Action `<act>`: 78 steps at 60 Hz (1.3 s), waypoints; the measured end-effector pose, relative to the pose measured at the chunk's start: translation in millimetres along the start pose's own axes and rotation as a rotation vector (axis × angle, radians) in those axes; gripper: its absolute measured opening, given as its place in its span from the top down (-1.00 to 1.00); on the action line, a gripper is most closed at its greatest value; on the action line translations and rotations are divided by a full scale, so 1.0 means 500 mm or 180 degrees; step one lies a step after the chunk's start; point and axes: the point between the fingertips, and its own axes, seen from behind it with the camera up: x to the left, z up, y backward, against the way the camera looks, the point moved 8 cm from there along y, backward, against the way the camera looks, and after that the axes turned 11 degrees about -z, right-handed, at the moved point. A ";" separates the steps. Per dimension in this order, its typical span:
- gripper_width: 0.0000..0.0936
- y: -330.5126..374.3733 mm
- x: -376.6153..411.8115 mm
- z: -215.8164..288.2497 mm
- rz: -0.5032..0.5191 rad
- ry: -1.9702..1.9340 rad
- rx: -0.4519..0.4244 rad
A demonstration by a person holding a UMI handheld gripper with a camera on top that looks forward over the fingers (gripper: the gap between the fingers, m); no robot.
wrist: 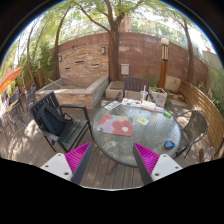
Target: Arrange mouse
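Observation:
A round glass table [140, 150] stands on a wooden deck beyond my fingers. On it lie a red mat [116, 126], some papers [143, 119] and a small dark blue object [168, 144] near the right rim, which may be the mouse. My gripper [113, 157] is open and empty, held well short of the table. The magenta pads [80, 158] stand wide apart, with only the table's near edge and deck boards between them.
A black chair [58, 120] with a dark jacket stands left of the table. More chairs [135, 88] stand at the far side and a wooden bench [203, 110] at the right. A low stone wall [80, 90] and a brick wall [140, 55] lie behind.

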 end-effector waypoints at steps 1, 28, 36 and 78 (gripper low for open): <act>-0.80 0.000 -0.001 -0.003 -0.0006 -0.0016 0.0020; -0.81 -0.232 -0.277 -0.269 -0.0515 -0.0269 0.0658; -0.81 -0.363 -0.391 -0.297 -0.0653 -0.0339 0.0563; -0.62 -0.788 -0.619 -0.227 -0.0767 -0.0797 0.0618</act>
